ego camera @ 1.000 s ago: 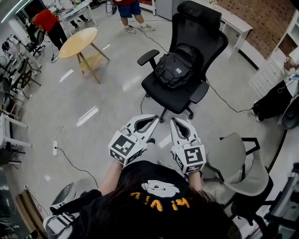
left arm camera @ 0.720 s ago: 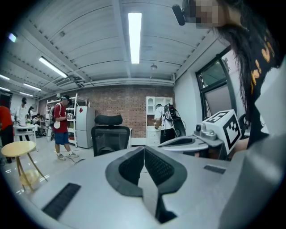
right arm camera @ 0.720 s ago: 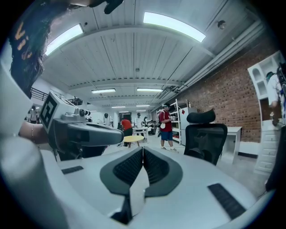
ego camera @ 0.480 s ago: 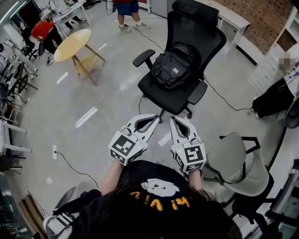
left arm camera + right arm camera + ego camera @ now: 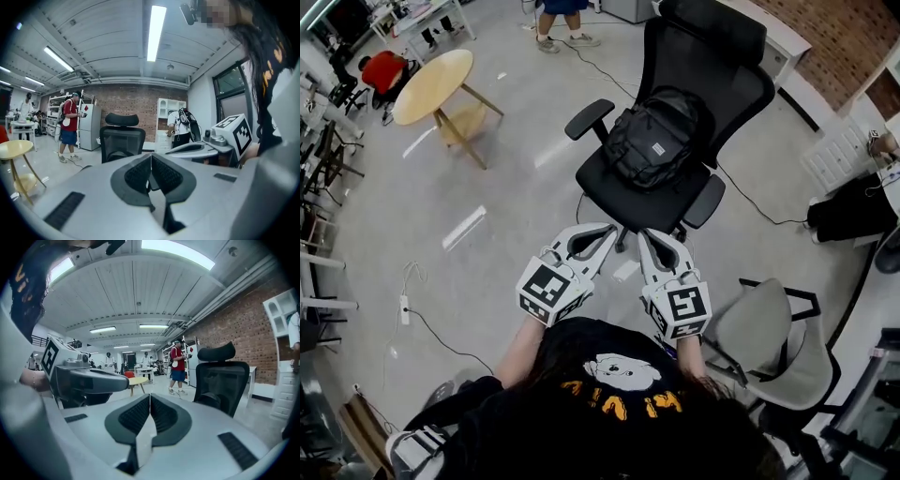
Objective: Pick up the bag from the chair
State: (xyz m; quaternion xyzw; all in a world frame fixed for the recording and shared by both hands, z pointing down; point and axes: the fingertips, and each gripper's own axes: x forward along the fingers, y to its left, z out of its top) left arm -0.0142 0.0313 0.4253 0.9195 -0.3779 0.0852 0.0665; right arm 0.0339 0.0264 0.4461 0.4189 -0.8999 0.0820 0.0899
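- The bag (image 5: 654, 141), a black backpack, sits on the seat of the black office chair (image 5: 633, 202) and leans against its backrest. It is straight ahead of both sets of jaws and well apart from them.
- The left gripper (image 5: 607, 230) has its jaws pressed together with nothing between them. In the left gripper view the chair's backrest rises just left of the jaw line.
- The right gripper (image 5: 645, 236) is likewise closed and empty. In the right gripper view the backrest stands to the right of the jaws, and each gripper's own body hides the seat.
- Both grippers are held side by side in front of the person's chest. They point toward the chair, tipped a little downward, and their tips angle toward each other without touching.
- The marker cubes sit at the near end, over the hands.
- Between the jaw tips and the bag lie the seat's front edge and the chair base on bare floor.
- The chair's armrest (image 5: 586, 117) juts out ahead and left of the left jaws.
- A round wooden table (image 5: 431, 84) stands far to the left of the jaws.
- A grey chair (image 5: 769, 328) stands just right of the right gripper, and a cable (image 5: 759, 214) trails over the floor beyond it.
- A person in a red top (image 5: 69, 126) stands well behind the chair.
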